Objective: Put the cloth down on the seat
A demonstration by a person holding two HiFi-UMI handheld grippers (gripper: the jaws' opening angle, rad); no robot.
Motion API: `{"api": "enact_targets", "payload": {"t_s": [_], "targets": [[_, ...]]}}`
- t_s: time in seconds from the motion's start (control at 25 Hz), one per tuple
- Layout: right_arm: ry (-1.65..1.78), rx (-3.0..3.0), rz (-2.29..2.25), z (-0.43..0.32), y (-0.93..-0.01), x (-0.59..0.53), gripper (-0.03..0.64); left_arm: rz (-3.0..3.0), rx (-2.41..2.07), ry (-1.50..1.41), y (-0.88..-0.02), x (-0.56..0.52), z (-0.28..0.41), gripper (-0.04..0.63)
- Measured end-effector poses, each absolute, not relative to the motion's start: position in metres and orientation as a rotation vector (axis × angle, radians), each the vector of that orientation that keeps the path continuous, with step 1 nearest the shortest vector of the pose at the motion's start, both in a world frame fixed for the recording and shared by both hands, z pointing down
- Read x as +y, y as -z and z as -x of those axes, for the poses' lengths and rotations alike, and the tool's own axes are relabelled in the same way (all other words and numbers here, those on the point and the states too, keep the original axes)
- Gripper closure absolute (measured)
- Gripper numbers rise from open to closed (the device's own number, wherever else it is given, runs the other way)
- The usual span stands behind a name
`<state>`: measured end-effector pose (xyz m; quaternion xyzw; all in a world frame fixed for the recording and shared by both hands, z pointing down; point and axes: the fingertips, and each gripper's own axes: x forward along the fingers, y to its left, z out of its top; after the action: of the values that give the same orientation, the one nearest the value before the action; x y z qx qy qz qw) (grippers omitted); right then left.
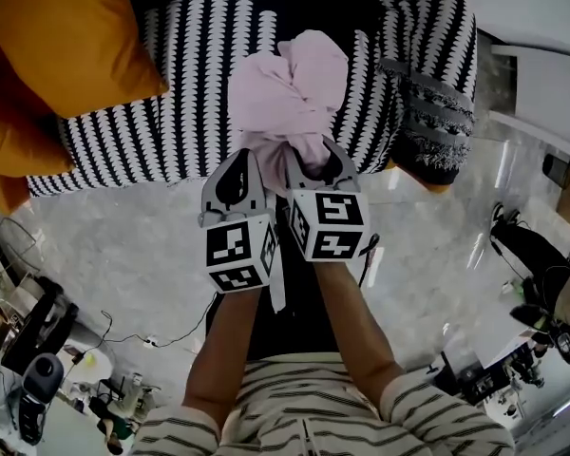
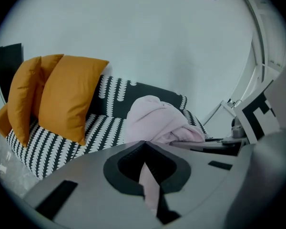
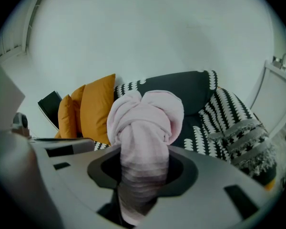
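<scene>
A bunched pale pink cloth (image 1: 290, 93) hangs over the black-and-white patterned seat (image 1: 185, 84) of a sofa. Both grippers hold its near end side by side. My left gripper (image 1: 250, 160) is shut on a thin fold of the cloth (image 2: 148, 180), which runs between its jaws. My right gripper (image 1: 313, 160) is shut on a thick roll of the cloth (image 3: 143, 161); the bundle (image 3: 145, 116) bulges just beyond its jaws. In the left gripper view the rest of the cloth (image 2: 157, 120) sits ahead and to the right, above the seat (image 2: 100, 132).
Orange cushions (image 1: 62, 50) lie at the sofa's left end (image 2: 62, 97). A grey fringed blanket (image 1: 437, 122) drapes the right armrest (image 3: 243, 132). Below the sofa is a glossy grey floor (image 1: 123, 255) with cables and equipment (image 1: 38, 350) at the left and bags (image 1: 537, 255) at the right.
</scene>
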<state>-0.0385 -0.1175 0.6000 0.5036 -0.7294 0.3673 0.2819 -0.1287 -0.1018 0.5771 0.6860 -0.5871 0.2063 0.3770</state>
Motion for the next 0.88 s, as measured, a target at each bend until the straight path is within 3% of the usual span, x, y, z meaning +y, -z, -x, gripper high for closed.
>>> {"api": "enact_targets", "payload": {"t_s": [0.88], "targets": [[-1.039,-1.862,-1.309,0.033,-0.677,-0.124,0.44,-1.688,-1.455,-0.575,-0.636,-0.11,0.125,0.591]]}}
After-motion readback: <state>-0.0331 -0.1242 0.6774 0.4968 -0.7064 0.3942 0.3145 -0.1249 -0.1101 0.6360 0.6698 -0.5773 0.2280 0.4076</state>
